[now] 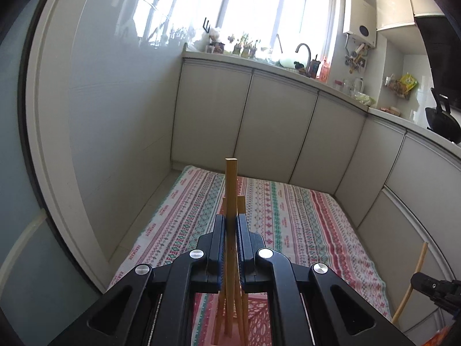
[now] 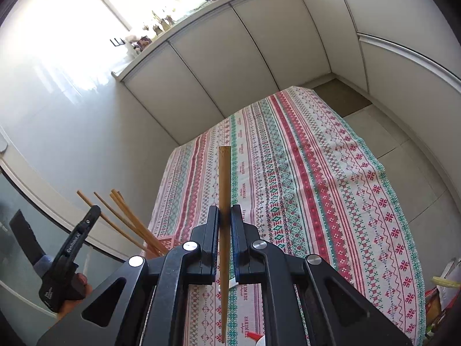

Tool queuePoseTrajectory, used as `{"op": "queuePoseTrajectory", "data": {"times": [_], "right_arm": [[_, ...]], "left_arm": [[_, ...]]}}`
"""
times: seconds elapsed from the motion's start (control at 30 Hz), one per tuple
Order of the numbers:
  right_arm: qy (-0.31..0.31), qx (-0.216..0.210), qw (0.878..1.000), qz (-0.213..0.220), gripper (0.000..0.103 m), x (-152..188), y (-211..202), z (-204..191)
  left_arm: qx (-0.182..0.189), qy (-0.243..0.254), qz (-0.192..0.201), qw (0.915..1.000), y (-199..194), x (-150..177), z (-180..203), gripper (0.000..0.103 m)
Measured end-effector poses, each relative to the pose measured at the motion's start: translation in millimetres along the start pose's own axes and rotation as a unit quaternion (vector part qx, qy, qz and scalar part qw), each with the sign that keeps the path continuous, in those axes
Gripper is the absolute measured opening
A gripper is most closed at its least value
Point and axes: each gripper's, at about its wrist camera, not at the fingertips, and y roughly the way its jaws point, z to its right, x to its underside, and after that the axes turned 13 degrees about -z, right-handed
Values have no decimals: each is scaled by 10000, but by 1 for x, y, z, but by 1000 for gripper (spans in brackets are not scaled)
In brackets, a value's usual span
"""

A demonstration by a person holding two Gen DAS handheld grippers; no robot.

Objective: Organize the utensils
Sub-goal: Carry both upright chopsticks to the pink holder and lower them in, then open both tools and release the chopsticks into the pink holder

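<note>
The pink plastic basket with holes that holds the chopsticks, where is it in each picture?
Left wrist view: the pink lattice basket sits at the bottom centre, behind the left gripper.
Right wrist view: only its rim shows, lower left.
Shared landmark: the striped patterned tablecloth.

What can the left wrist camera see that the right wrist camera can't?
Only the left wrist view shows the black wok and white water heater, with the left gripper shut on a chopstick over a pink basket. Only the right wrist view shows the bare floor tiles and the right gripper shut on its own chopstick. Both share the striped tablecloth, cabinets and faucet.
</note>
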Motion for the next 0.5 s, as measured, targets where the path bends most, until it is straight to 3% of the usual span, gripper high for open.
{"op": "queuePoseTrajectory", "data": {"times": [0.17, 0.23, 0.3, 0.43, 0.5], "right_arm": [[-87, 43, 10000, 8, 8, 3, 4, -8], [-142, 64, 9999, 35, 8, 3, 4, -13], [-253, 91, 9996, 115, 8, 3, 3, -21], [-551, 195, 9972, 456, 8, -2, -5, -45], [-780, 238, 9946, 640, 8, -4, -9, -63]], "left_arm": [[53, 35, -317, 9995, 9, 4, -2, 9], [120, 39, -476, 9988, 8, 4, -3, 21], [96, 17, -600, 9982, 3, 6, -7, 44], [39, -109, -916, 9957, -10, 11, -20, 53], [-38, -116, -1037, 9945, -17, 13, -27, 63]]}}
